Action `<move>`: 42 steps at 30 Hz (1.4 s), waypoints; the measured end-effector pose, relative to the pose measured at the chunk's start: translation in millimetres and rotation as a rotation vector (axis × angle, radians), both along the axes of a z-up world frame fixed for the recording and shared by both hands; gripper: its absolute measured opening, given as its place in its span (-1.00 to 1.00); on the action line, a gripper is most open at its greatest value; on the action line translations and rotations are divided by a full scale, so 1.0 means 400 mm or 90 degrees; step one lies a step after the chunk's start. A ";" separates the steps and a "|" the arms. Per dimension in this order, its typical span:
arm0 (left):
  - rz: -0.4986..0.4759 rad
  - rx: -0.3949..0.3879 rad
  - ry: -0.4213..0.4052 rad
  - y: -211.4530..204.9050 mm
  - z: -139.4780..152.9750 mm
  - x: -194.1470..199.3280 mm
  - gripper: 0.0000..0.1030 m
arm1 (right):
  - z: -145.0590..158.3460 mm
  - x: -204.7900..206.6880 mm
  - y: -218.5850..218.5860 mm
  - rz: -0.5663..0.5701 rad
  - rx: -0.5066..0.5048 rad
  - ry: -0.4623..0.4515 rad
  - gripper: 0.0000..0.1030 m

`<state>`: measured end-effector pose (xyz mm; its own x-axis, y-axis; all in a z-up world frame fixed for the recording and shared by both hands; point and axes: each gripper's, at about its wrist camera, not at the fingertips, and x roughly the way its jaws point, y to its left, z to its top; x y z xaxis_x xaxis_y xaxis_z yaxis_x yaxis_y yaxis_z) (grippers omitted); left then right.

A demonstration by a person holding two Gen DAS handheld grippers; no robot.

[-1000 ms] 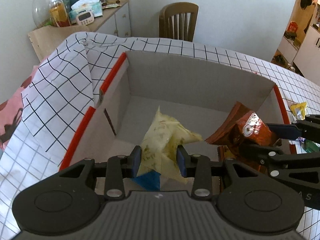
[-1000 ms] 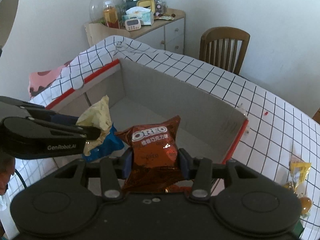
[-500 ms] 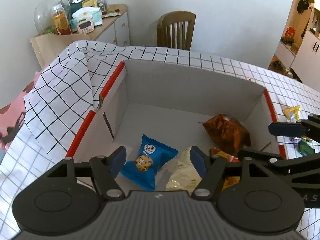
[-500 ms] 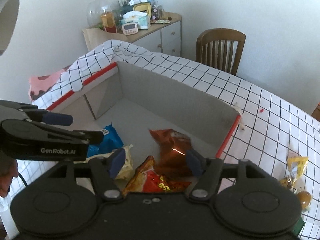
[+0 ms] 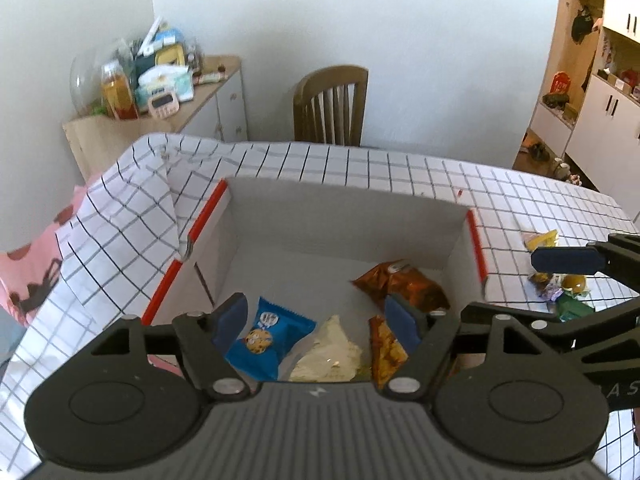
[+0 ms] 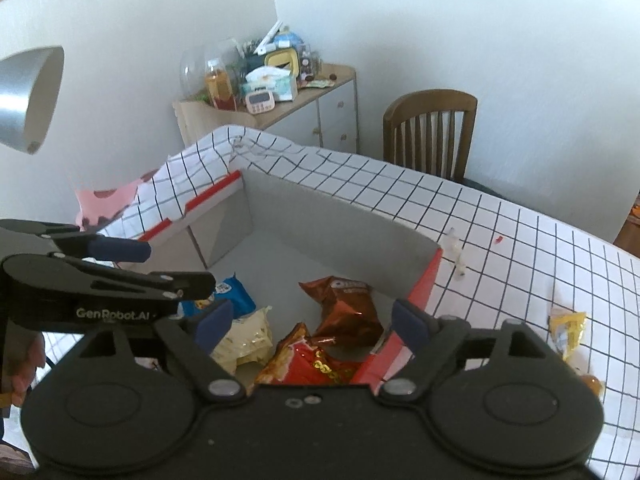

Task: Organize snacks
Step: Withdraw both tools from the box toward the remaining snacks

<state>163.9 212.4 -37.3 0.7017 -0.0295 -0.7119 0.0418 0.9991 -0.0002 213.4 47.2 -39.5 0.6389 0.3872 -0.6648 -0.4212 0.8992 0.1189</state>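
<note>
An open cardboard box with red-edged flaps stands on the checked tablecloth. Inside lie a blue cookie packet, a pale yellow bag, a brown Oreo bag and a red-orange snack bag. My left gripper is open and empty above the box's near side. My right gripper is open and empty above the box's right near corner. Each gripper shows in the other's view.
Several small wrapped snacks lie on the cloth right of the box. A wooden chair stands behind the table. A cluttered cabinet stands at the back left. A lamp shade hangs at the left.
Both grippers opened and pulled back and up. The yellow bag dropped from the left one and the Oreo bag from the right one; both now lie in the box.
</note>
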 end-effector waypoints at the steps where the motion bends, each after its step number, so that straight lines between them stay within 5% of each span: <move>1: -0.002 -0.003 -0.004 -0.006 0.006 -0.006 0.47 | 0.006 -0.006 -0.008 -0.003 0.005 -0.003 0.71; 21: -0.053 -0.043 -0.056 -0.216 0.074 -0.089 0.68 | 0.073 -0.125 -0.256 -0.044 0.070 -0.035 0.99; 30: -0.106 -0.105 -0.026 -0.354 0.026 -0.087 0.93 | 0.044 -0.178 -0.409 -0.077 0.047 -0.040 0.99; 42: -0.146 -0.057 0.031 -0.580 -0.081 -0.036 0.93 | -0.077 -0.182 -0.613 -0.127 -0.012 0.016 0.99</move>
